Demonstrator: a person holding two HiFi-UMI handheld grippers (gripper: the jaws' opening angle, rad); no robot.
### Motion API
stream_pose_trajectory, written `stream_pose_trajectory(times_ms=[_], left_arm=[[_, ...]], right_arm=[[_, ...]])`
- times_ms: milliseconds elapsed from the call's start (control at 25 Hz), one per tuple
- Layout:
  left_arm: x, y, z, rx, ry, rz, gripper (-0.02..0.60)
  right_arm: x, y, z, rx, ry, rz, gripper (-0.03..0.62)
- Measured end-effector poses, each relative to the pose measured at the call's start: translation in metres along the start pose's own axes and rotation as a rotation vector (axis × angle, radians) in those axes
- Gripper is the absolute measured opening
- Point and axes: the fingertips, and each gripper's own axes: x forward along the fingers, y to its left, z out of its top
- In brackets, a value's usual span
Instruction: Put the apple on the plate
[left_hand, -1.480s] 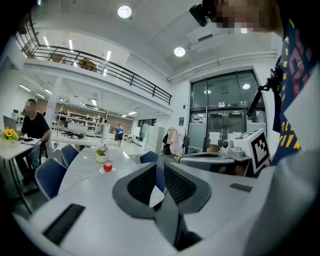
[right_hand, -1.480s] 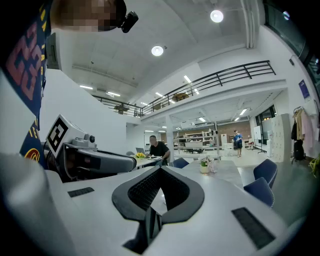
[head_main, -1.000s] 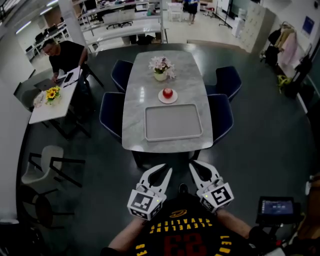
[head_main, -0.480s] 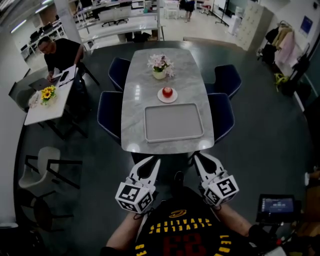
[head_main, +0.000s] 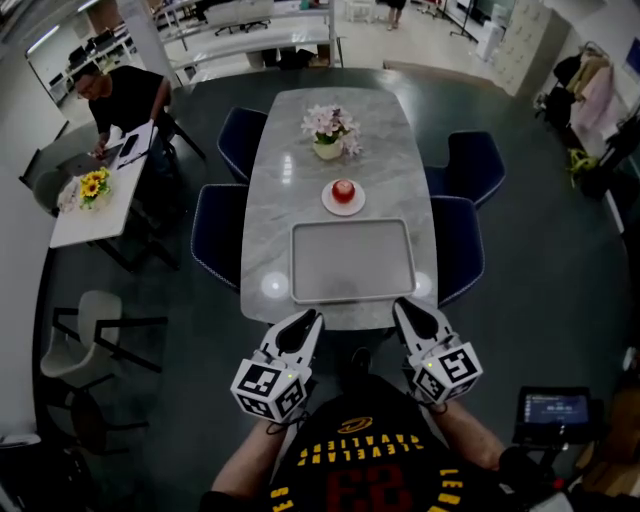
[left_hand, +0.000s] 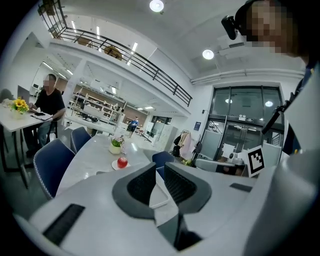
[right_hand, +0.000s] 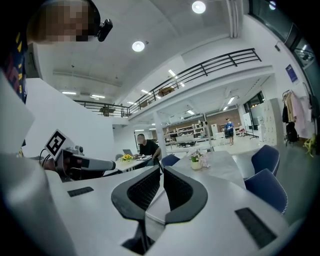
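Observation:
A red apple (head_main: 343, 189) rests on a small white plate (head_main: 328, 201) in the middle of the grey marble table (head_main: 268, 225), beyond an empty grey tray (head_main: 352, 262). The left gripper view shows the apple (left_hand: 122, 162) far ahead on the left. My left gripper (head_main: 310, 318) and right gripper (head_main: 407, 306) hover side by side at the table's near edge, well short of the apple. Both point roughly level, jaws drawn together with only a slit, nothing between them (left_hand: 160, 167) (right_hand: 162, 170).
A flower pot (head_main: 328, 135) stands behind the plate. Dark blue chairs (head_main: 216, 232) (head_main: 460, 245) flank the table. A person sits at a side table (head_main: 95, 205) on the left. A dark device with a screen (head_main: 553, 410) sits low on the right.
Both grippers have moved forward together and now reach the table's near edge. The table, tray and apple sit closer in the head view. Jaws look unchanged.

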Motion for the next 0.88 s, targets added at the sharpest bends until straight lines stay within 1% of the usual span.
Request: stream_pose_trajectory(times_ms=[280,360,560,760,880], left_arm=[[0.069,0.033,0.022,-0.019,0.018,0.064,0.052],[0.075,0.034,0.024,-0.02,0.025,0.071,0.052],[0.102,0.046,0.023,-0.021,0.045,0.076,0.052],[0.126,0.074,0.026,0.0,0.087,0.12,0.052],[0.145,0.098,0.03,0.0,0.11,0.119,0.052]], right_arm=[[0.054,-0.067,0.017,0.023,0.017,0.047,0.011],[0.06,-0.074,0.018,0.034,0.025,0.06,0.04],[0.082,-0.095,0.011,0.034,0.069,0.087,0.04],[0.105,-0.106,-0.005,0.063,0.157,0.172,0.04],[0.124,-0.125,-0.008,0.07,0.173,0.155,0.04]])
